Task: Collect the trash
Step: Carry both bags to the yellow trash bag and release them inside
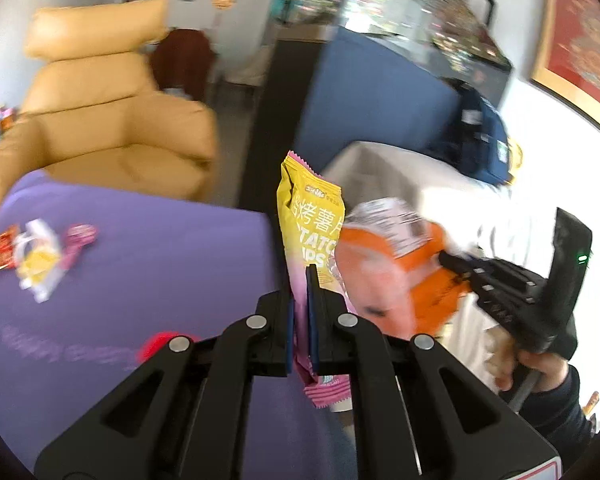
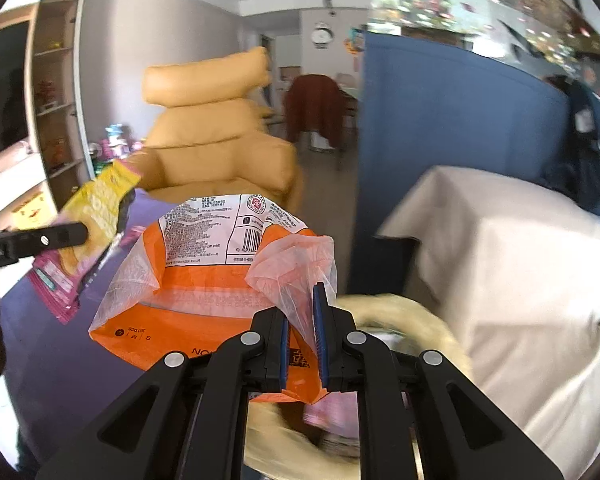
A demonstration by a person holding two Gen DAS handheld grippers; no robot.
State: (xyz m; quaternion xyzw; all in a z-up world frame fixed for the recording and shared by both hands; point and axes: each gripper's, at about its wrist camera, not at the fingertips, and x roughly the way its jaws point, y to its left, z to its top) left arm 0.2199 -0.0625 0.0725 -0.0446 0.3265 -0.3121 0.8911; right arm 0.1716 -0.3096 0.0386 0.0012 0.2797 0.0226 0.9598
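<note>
My left gripper point(image 1: 301, 312) is shut on a yellow and pink potato chips packet point(image 1: 310, 220), held upright above the purple table point(image 1: 148, 280). The packet also shows in the right wrist view point(image 2: 96, 208), with the left gripper's finger point(image 2: 40, 240) on it. My right gripper point(image 2: 303, 344) is shut on the clear plastic rim of an orange and white bag point(image 2: 220, 280), holding it open. The orange bag point(image 1: 396, 264) and the right gripper point(image 1: 452, 264) show to the right in the left wrist view. Several wrappers point(image 1: 36, 256) lie on the table's far left.
A tan armchair point(image 1: 112, 120) stands behind the table. A blue partition point(image 1: 372, 92) and a white-draped box point(image 2: 500, 260) are to the right. A tan basket-like object point(image 2: 400, 320) with pink trash sits below the right gripper. A red item point(image 1: 160, 344) lies near the left gripper.
</note>
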